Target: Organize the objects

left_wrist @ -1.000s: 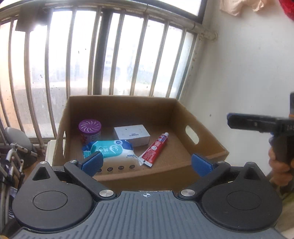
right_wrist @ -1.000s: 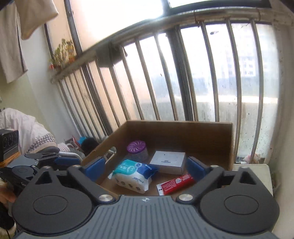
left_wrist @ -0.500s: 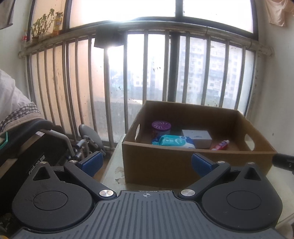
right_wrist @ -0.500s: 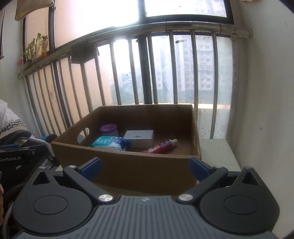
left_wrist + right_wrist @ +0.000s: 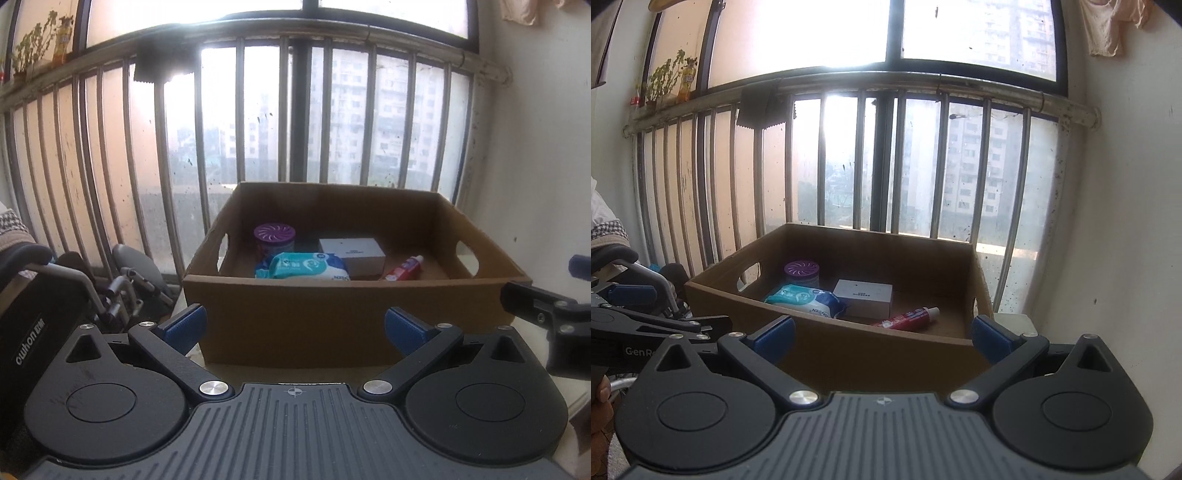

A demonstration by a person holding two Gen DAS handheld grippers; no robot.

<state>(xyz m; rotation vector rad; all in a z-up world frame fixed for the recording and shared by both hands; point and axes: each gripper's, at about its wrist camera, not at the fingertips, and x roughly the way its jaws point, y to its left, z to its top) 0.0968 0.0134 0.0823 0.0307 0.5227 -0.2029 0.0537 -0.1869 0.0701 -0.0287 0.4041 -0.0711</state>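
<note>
1. my left gripper [image 5: 293, 328] is spread wide and holds nothing, short of the cardboard box [image 5: 347, 314]
2. my right gripper [image 5: 882, 338] is likewise spread and empty
3. inside the box lie a purple-lidded jar [image 5: 274, 238], a wipes pack [image 5: 308, 266], a white carton [image 5: 351, 254] and a red toothpaste tube [image 5: 404, 267]

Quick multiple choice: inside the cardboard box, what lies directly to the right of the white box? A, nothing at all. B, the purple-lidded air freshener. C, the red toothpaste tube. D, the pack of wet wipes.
C: the red toothpaste tube lies on the floor of the cardboard box, just right of the white box; the other two items sit to its left.
</note>
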